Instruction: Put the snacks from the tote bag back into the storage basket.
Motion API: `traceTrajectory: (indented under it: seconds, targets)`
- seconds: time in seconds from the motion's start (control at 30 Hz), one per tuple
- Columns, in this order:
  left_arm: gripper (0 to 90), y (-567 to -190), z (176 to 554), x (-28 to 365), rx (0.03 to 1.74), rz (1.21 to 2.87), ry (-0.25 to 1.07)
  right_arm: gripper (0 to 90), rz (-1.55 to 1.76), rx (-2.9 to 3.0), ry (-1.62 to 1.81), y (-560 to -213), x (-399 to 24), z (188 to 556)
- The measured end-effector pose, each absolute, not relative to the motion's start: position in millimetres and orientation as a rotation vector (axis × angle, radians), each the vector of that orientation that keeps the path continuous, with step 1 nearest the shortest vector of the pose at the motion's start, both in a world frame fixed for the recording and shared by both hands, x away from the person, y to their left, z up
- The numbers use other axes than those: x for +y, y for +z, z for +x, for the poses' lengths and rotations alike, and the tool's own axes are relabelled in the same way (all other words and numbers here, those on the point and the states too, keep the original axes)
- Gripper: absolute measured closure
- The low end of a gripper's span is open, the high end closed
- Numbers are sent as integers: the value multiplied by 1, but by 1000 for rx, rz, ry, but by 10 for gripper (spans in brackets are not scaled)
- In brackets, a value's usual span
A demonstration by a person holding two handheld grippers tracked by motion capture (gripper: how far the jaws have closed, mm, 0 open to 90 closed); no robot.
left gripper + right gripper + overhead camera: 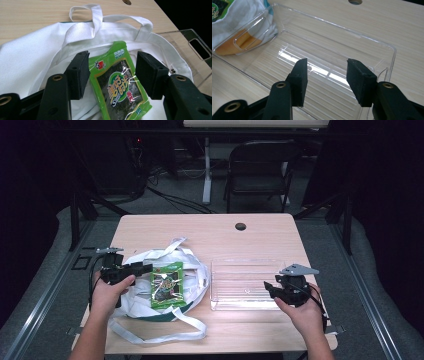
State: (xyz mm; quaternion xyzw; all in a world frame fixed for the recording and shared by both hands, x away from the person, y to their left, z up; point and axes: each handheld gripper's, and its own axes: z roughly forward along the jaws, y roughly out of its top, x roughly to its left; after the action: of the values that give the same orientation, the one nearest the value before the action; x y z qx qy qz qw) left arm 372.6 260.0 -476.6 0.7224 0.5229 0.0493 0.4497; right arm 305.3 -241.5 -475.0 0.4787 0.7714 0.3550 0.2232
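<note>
A green seaweed snack packet lies on a white cloth tote bag at the table's left. My left gripper hovers just left of the packet, open, its pads either side of the packet's top end without pressing on it. A clear plastic tray sits empty to the right of the bag. My right gripper is open over the tray's near right edge, nothing between its fingers.
The bag's long white straps trail toward the table's front edge. A round cable hole is at the back of the wooden table. A folding chair stands beyond it.
</note>
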Motion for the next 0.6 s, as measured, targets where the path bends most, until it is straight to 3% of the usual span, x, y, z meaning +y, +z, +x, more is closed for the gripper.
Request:
traceTrajectory:
  seconds: [0.33,0.6]
  targets:
    - [478,-480,371,256,1328,1882,121,492,1350,2184,943,-480,-237,311]
    - [418,-482,372,255,1362,1854,63,479,1371,2192,936,-481,-236,312]
